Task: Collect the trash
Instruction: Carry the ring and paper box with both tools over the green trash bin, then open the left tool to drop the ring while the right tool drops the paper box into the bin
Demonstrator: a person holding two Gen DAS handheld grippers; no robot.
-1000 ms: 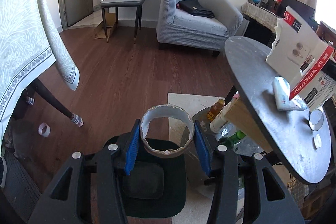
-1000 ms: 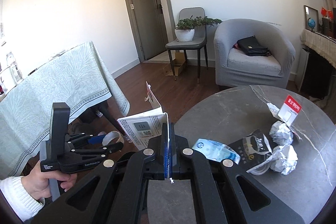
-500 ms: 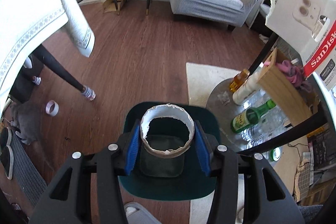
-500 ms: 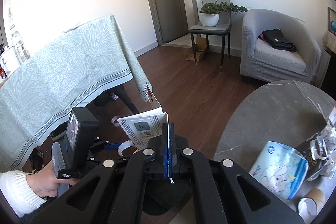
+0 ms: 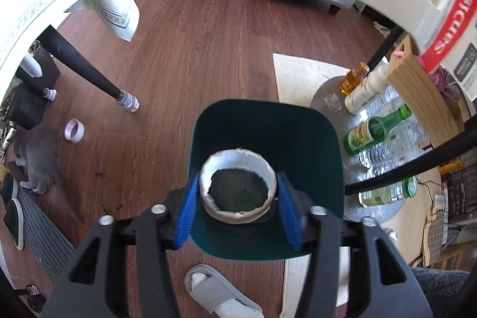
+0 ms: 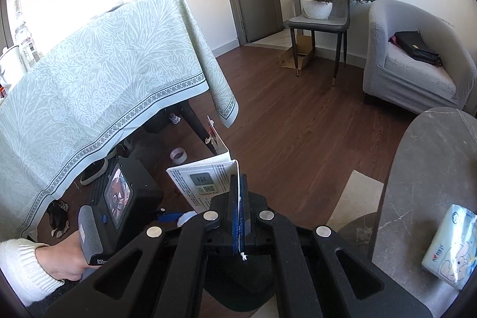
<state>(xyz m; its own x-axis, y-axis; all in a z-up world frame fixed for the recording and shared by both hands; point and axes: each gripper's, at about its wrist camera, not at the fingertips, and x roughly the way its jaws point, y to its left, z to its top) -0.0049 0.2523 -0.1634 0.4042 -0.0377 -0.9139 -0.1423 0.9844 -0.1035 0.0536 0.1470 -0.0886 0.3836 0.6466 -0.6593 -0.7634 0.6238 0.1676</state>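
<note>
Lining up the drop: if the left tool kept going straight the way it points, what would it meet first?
Most likely the dark green bin. The left tool points steeply down into its open mouth, with the cardboard ring between its fingers. The tool's jaws have just been opening. Depth to the bin floor is unclear.

Cardboard tape ring (image 5: 237,187) above green bin (image 5: 265,139); torn package card (image 6: 205,181) upright.

**One brand name readable**

"SanDisk" runs in white letters on the red band of the torn white card package (image 5: 423,5) at the upper right of the left wrist view. In the right wrist view its printed back (image 6: 202,184) carries a QR code and small text too fine to read.
</note>
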